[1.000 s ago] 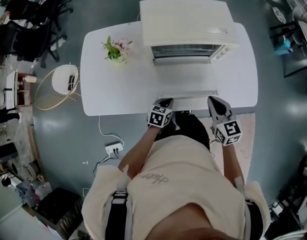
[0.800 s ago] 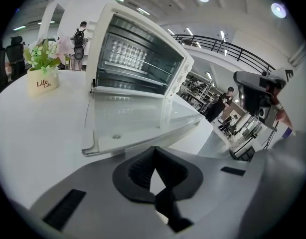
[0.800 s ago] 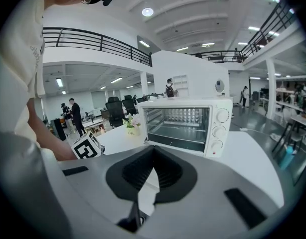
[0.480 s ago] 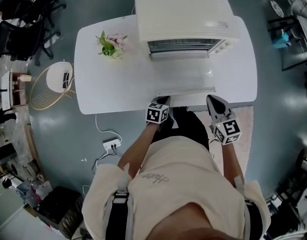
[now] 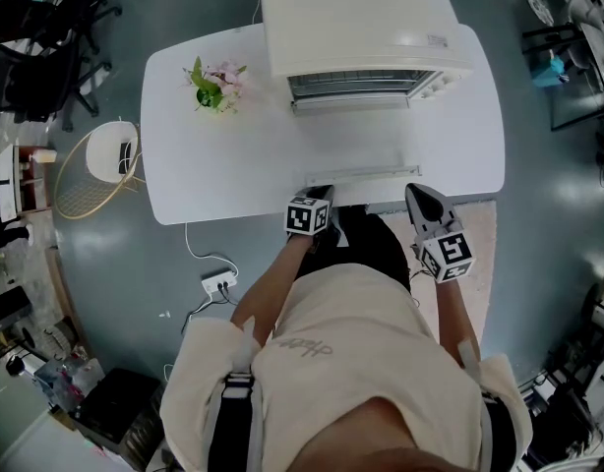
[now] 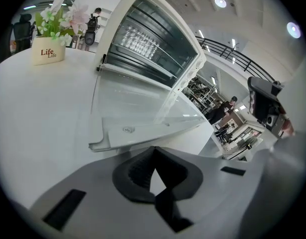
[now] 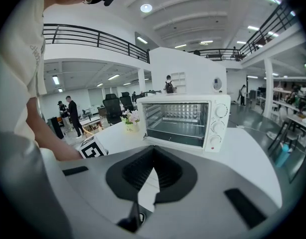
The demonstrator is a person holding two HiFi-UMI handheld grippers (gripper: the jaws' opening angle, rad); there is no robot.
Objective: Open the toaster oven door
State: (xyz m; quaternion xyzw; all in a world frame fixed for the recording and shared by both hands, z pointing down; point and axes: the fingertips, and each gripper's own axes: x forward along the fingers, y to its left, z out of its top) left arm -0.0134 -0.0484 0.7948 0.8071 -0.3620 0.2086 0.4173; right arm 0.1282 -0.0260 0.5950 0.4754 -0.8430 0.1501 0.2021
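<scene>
Door down flat, the opening step looks complete.

The white boxy toaster oven [image 5: 361, 28] stands at the far edge of the white rounded table [image 5: 213, 165], and its clear glass door [image 5: 356, 150] lies fully lowered on the tabletop, so the wire rack inside is visible. The left gripper [image 5: 320, 195] hovers just beside the door's white handle bar [image 5: 363, 175], with its jaws pressed together and nothing between them. The right gripper [image 5: 418, 193] is off the table's near edge, its jaws also closed and empty. I judge that no more pulling is needed; the next move is only to draw the left gripper away gently, without bumping the handle.
</scene>
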